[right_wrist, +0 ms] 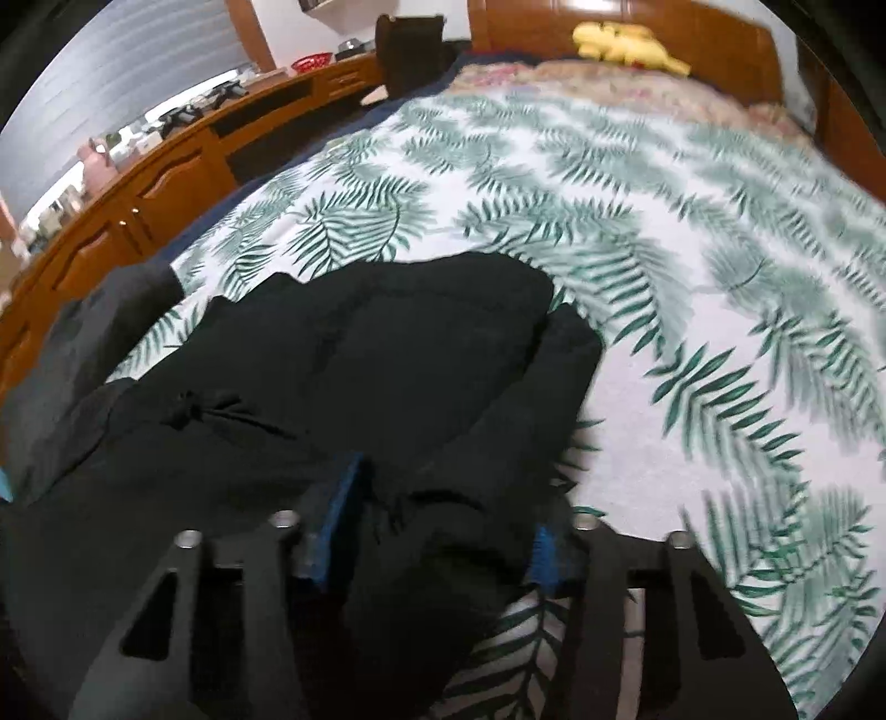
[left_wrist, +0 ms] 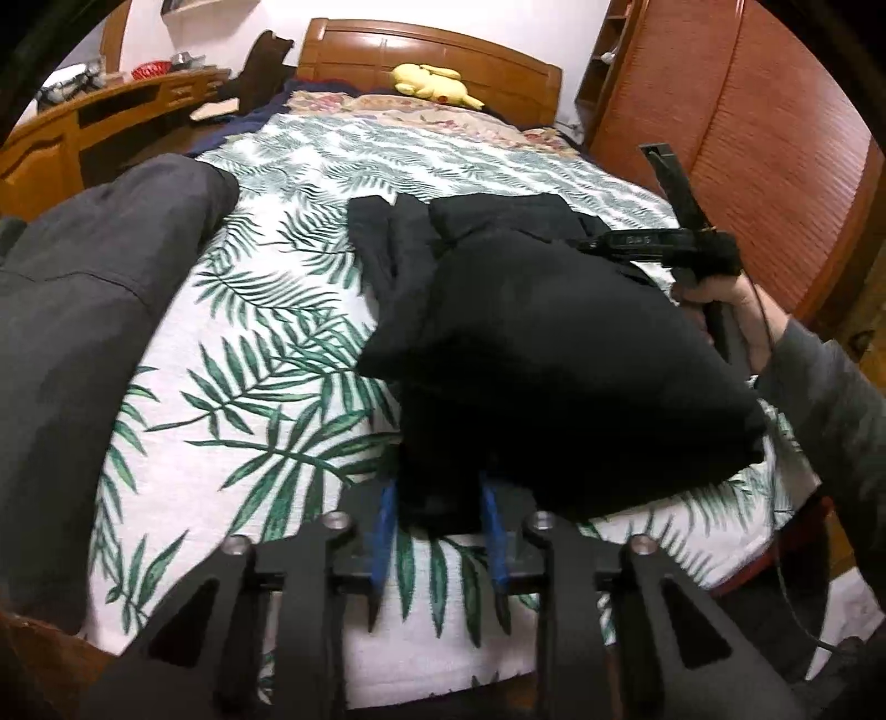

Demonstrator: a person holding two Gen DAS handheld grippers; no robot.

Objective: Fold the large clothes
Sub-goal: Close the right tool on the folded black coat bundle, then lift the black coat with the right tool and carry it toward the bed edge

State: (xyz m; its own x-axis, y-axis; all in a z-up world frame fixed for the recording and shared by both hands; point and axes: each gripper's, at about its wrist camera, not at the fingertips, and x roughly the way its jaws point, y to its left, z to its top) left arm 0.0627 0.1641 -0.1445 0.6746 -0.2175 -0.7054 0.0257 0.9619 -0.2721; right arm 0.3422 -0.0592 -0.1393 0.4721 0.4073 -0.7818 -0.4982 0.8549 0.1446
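The left gripper (left_wrist: 437, 498) was clamped on a bunched edge of the black garment (left_wrist: 542, 354), its blue pads (left_wrist: 386, 515) pressing in from both sides; the fingertips themselves were buried in the cloth and could not be made out. From that pinch the garment rose and spread toward 1 o'clock as a puffy, matte mound lying on the bedspread (left_wrist: 266, 310), with a narrower strip, perhaps a sleeve, stretching toward 12 o'clock.

In the right wrist view, the right gripper (right_wrist: 437, 515) was likewise closed on the same black garment (right_wrist: 354, 354), dark folds filling the gap between its blue pads (right_wrist: 338, 498); the right pad was mostly hidden. In the left view that gripper (left_wrist: 653, 243) reached onto the garment's far side at 2 o'clock, held by the person's right hand (left_wrist: 725, 310). A pale marking on its body was too blurred to read.

The bedspread was white woven cloth printed with green palm fronds. At 9 o'clock in the left view lay a grey garment (left_wrist: 94, 310), smooth and seamed, cut off by the frame edge. At 12 o'clock a yellow plush toy (left_wrist: 432, 83) rested against the glossy wooden headboard (left_wrist: 421, 50). A wooden desk (left_wrist: 99, 122) stood at 10 o'clock, its clutter indistinct, and a ribbed reddish wardrobe (left_wrist: 747, 138) at 2 o'clock.
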